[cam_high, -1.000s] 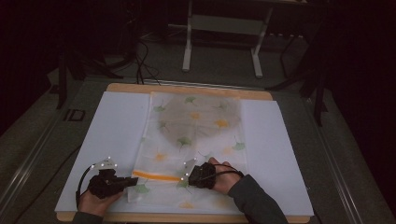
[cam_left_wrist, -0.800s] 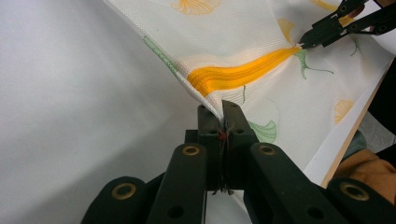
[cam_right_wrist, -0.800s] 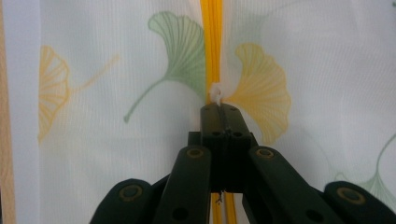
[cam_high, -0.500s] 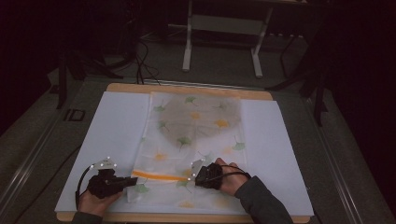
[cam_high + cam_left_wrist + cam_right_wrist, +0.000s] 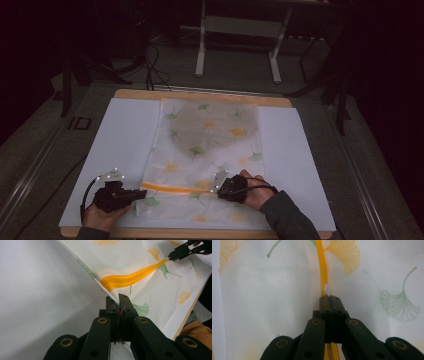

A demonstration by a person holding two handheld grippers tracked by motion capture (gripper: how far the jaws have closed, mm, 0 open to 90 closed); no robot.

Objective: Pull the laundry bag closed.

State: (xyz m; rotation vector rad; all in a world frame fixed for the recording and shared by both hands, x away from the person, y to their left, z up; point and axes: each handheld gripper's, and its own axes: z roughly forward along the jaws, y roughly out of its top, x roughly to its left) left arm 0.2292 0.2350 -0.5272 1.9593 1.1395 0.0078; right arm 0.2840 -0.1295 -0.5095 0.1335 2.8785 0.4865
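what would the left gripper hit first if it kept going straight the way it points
The left gripper, shut on the mesh bag's edge, would likely run along the orange zipper and, further on, meet the right gripper; depth is unclear.

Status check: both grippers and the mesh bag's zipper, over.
Left gripper shut on mesh bag corner. Right gripper shut on zipper pull, orange zipper part-run. Nothing in the way.

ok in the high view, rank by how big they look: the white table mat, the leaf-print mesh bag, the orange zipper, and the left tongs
1. White table mat, largest.
2. Leaf-print mesh bag, lying on the mat.
3. Orange zipper and left tongs: too close to rank. The zipper looks longer but much thinner; the tongs, shut on the bag's edge, look bulkier.
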